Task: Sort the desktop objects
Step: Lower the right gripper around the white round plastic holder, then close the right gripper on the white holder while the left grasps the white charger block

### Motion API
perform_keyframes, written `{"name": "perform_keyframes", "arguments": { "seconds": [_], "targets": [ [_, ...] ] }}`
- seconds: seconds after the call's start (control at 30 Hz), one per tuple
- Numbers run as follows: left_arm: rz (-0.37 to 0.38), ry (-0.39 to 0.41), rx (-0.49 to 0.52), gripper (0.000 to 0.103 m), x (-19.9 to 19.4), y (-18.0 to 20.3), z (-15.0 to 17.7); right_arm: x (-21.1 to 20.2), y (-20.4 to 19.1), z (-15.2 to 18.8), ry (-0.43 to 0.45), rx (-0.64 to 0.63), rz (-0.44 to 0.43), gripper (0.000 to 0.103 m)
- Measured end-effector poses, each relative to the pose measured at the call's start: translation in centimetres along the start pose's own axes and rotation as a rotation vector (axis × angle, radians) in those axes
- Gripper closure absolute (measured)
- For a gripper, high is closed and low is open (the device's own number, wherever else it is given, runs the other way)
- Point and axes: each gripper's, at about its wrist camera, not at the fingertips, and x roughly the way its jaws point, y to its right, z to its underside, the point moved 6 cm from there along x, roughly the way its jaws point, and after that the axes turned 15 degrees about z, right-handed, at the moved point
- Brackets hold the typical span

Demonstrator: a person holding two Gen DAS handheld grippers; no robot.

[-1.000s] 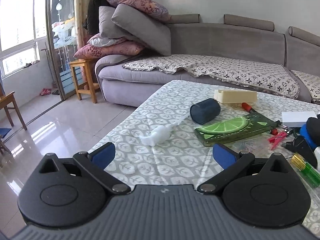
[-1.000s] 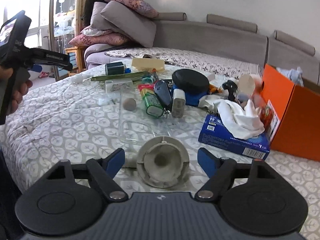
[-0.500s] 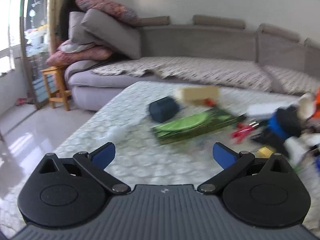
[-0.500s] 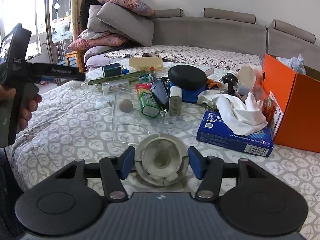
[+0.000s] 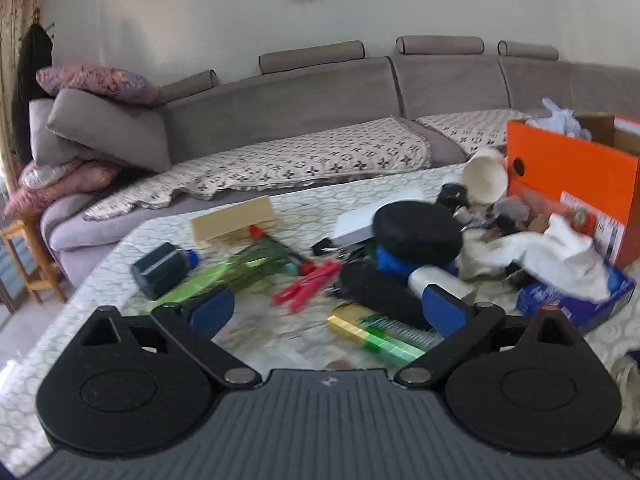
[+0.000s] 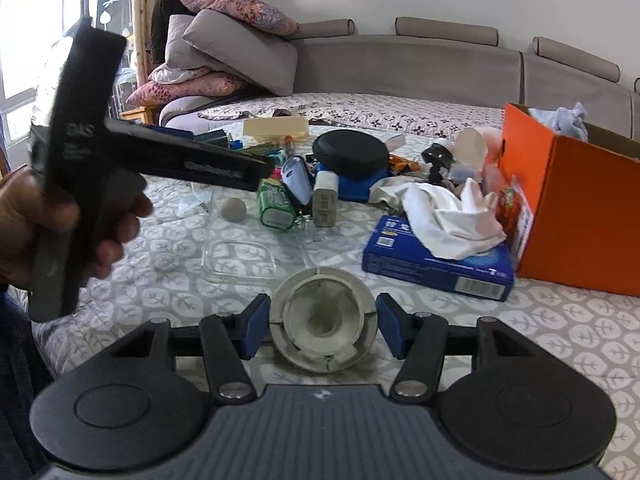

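My right gripper (image 6: 323,330) is shut on a round grey-white cap (image 6: 324,330), its blue pads pressing both sides, lifted just above the tablecloth. My left gripper (image 5: 328,312) is open and empty, hovering over the clutter: a green lighter (image 5: 380,338), a red clip (image 5: 308,286), a black case (image 5: 376,294) and a dark blue cylinder (image 5: 160,270). In the right wrist view the left gripper (image 6: 188,162) shows from the side, held in a hand. An orange box (image 6: 576,204) stands at the right.
A blue tissue box (image 6: 436,268) with a white cloth (image 6: 448,212) lies beside the orange box. A black round lid on a blue tub (image 6: 350,160), a green battery pack (image 6: 274,206), a grey ball (image 6: 234,210) and a clear plastic lid (image 6: 240,258) lie mid-table. A sofa stands behind.
My right gripper closed on the grey-white cap and lifted it slightly. My left gripper swung right, from the table's left edge to over the clutter, staying open.
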Motion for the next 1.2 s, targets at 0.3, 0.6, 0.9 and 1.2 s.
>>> {"name": "perform_keyframes", "arguments": {
  "seconds": [0.3, 0.6, 0.9, 1.2],
  "targets": [
    [0.065, -0.043, -0.004, 0.014, 2.6, 5.0, -0.6, 0.3, 1.8, 0.0, -0.004, 0.022, 0.020, 0.048],
    [0.028, -0.204, -0.119, 0.058, 5.3, 4.1, 0.4, 0.6, 2.4, -0.1, -0.012, 0.037, 0.012, 0.048],
    [0.029, -0.229, -0.086, 0.082, 4.6, 5.0, 1.0, 0.7, 5.3, -0.4, -0.022, 0.072, 0.110, 0.048],
    [0.042, -0.179, -0.056, 0.082, 1.7, 5.9, 0.0, -1.7, 10.9, -0.4, -0.014, 0.159, 0.215, 0.048]
  ]
}}
